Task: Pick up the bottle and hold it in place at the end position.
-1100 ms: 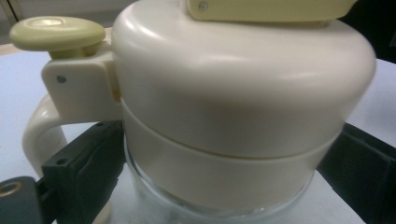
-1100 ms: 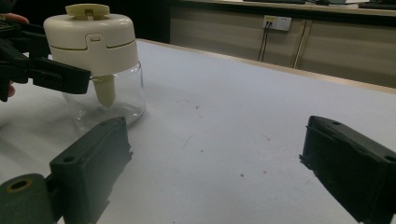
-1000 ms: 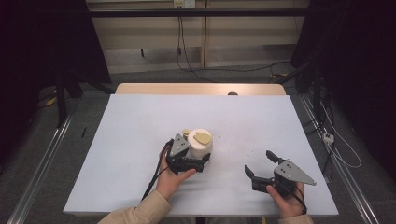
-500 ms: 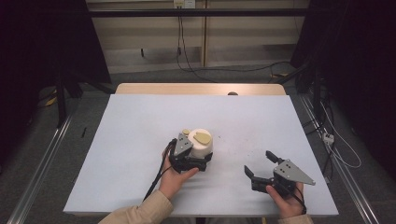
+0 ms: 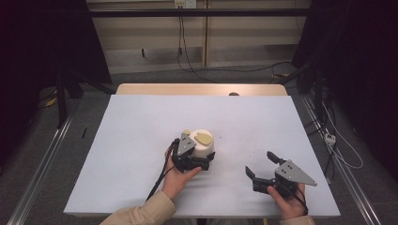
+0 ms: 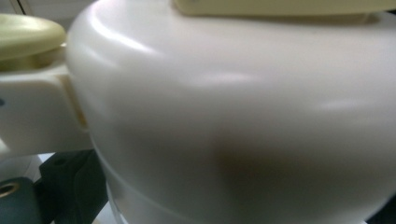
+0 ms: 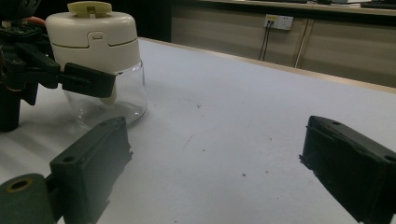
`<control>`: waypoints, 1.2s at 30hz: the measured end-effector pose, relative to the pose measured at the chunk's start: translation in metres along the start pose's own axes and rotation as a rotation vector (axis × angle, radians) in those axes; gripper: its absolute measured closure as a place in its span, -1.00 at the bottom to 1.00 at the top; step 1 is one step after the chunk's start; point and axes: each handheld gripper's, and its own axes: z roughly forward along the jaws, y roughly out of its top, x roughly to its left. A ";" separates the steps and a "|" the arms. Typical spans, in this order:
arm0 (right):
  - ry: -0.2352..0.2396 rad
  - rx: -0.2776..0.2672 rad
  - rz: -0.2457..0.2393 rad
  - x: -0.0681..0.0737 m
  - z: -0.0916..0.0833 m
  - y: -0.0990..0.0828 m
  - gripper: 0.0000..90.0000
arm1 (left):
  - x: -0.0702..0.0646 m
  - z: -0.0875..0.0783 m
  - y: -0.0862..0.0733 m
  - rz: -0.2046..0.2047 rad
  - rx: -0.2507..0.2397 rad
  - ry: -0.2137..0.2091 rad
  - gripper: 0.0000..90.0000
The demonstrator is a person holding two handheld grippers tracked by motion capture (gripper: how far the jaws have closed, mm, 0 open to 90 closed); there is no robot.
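Stayed put since a second ago: left gripper point(image 5: 199, 162) clamped on the jar point(image 5: 202, 143), right gripper point(image 5: 263, 165) spread, idle on bench point(image 5: 131, 131).

The high view looks forward and down from above the person's side of the white table point(image 5: 141, 140), taking in the whole top, the floor around it and the wall with cables behind, with both forearms entering from the bottom edge. The left gripper view sits so close to the white-lidded jar point(image 6: 233, 116) that the lid is blurred, while the right gripper view looks low across the table from near its surface, between its own 2 black jaws, toward the far wall. All 3 views share that jar point(image 7: 95, 56), seen in the high view near the table's middle point(image 5: 202, 143).
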 end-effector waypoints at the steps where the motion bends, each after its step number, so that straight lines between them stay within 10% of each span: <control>1: -0.001 0.000 0.001 0.000 0.000 0.000 -0.85 | 0.000 0.000 0.000 0.003 0.000 0.001 -0.92; 36: 0.001 -0.004 0.003 -0.001 0.000 0.000 -0.85 | 0.008 -0.005 0.010 -0.018 -0.039 0.001 -0.89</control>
